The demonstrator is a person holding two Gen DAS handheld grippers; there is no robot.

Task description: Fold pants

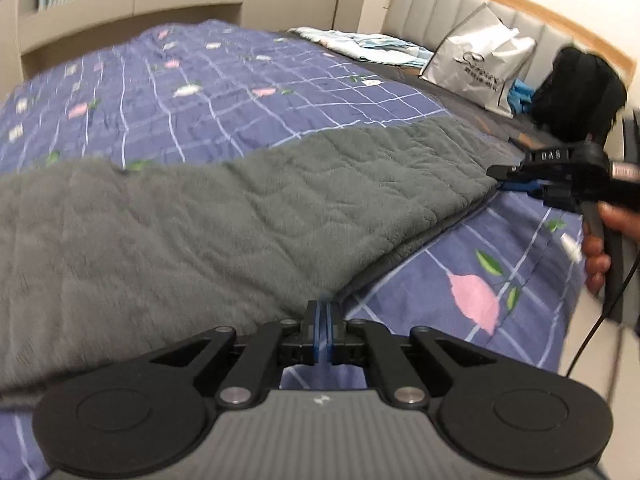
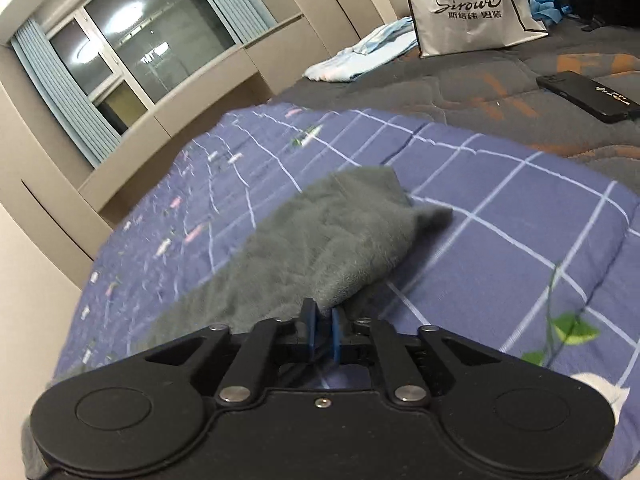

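**Ana:** Two views to go through. From the left wrist, what are you seeing?

**Ben:** The grey fleece pants point(image 1: 248, 216) are lying in a long band across the purple checked quilt with pink flowers point(image 1: 224, 92) on the bed. The left gripper point(image 1: 323, 316) is sitting at the near edge of the fabric, its blue fingers point(image 1: 318, 320) pressed together. Whether a thin hem is caught between them, I cannot tell. Off to the side, the right gripper point(image 1: 516, 178) is reaching the far end of the band, with a person's hand point(image 1: 596, 248) on its handle.

**Ana:** And from the right wrist?

**Ben:** The right gripper's point(image 2: 324, 330) fingers are standing narrowly apart, and a corner of the pants point(image 2: 320, 240) is lying right at their tips. Whether the pads are pressing on it is hidden. The far end of the cloth is bunching up a little. A white paper shopping bag with black lettering point(image 2: 468, 8) and a black phone point(image 2: 588, 94) are sitting well apart, up near the head of the bed.

**Ana:** So how far along?

**Ben:** I am judging that the legs are already lying one on the other, lengthwise. The crosswise folds are waiting to be done, and the ends are needing smoothing.
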